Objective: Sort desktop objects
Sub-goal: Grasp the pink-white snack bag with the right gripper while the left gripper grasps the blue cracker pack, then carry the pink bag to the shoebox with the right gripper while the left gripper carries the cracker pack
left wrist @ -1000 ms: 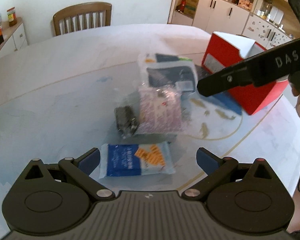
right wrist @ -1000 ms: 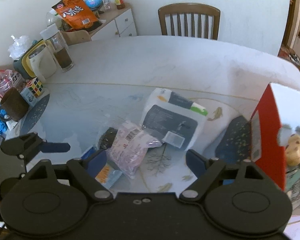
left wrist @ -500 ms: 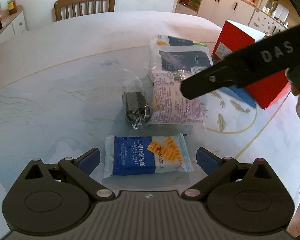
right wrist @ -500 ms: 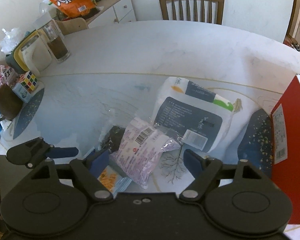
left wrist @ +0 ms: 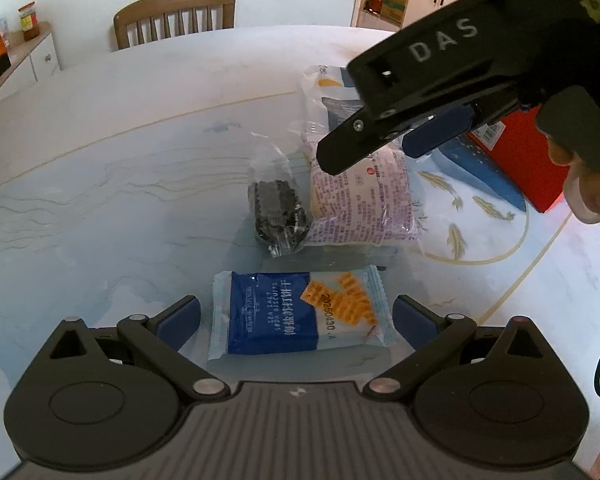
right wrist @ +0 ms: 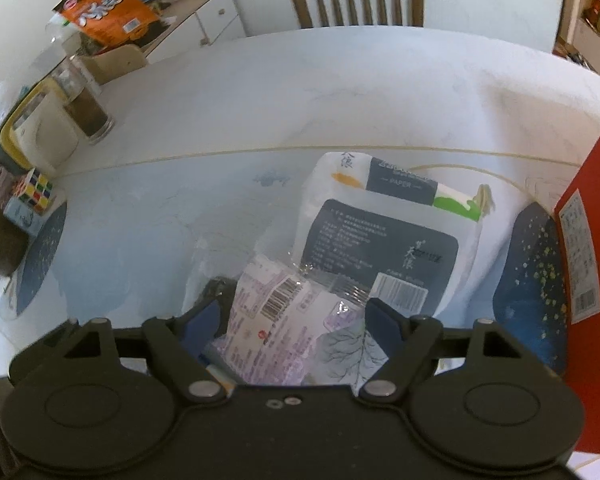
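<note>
Left gripper [left wrist: 296, 314]: held low over the near side of the counter [left wrist: 120, 184], its blue-padded fingers spread wide with nothing between them but air.
Biscuit packet [left wrist: 298, 314]: blue and white with orange crackers printed on it, lying flat on the counter right in front of the left gripper, in line with the gap between its fingers.
Right gripper [right wrist: 292, 318]: reaching in from the right, fingers apart, straddling the near end of the pink packet without pinching it, as far as its own camera shows.
Pink packet [left wrist: 360, 200]: a crinkly wrapper with purple print and a barcode, lying in the middle of the counter, just beyond the biscuit packet.
Dark snack bag [left wrist: 278, 214]: clear plastic with black contents, touching the pink packet's left edge.
Tissue pack [right wrist: 384, 236]: white and navy, behind the pink packet, partly overlapped by it.
Red box [right wrist: 588, 264]: standing at the right edge, with a dark blue speckled mat [right wrist: 534, 280] beside it.
Far off: a wooden chair [left wrist: 176, 16] behind the counter; a Rubik's cube [right wrist: 34, 190] and a glass jar [right wrist: 86, 108] at the left edge.
</note>
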